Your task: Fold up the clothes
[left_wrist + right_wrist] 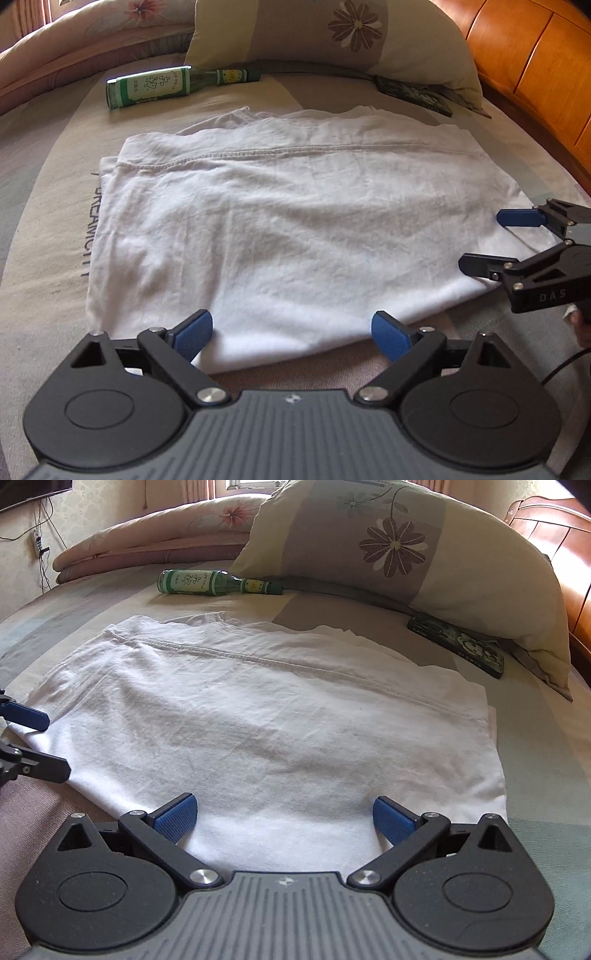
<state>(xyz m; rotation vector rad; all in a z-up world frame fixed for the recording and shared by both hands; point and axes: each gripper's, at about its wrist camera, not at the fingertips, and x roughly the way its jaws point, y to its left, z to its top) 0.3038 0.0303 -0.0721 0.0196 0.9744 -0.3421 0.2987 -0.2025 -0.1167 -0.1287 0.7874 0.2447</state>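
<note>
Right ahead of both grippers, the white T-shirt (pixel 288 221) lies flat on the bed (pixel 44 206), already folded at least once I'd say, since a stitched hem runs across its top layer and more edges peek out beyond it. The left gripper (pixel 291 332) and right gripper (pixel 284 816) both sit wide open at the shirt's near edge, pads straddling the cloth but gripping nothing, so my guess is another fold or two is left. Past the shirt there's a green glass bottle (pixel 218 582) and a flowered pillow (pixel 406 554), well clear of the fold.
</note>
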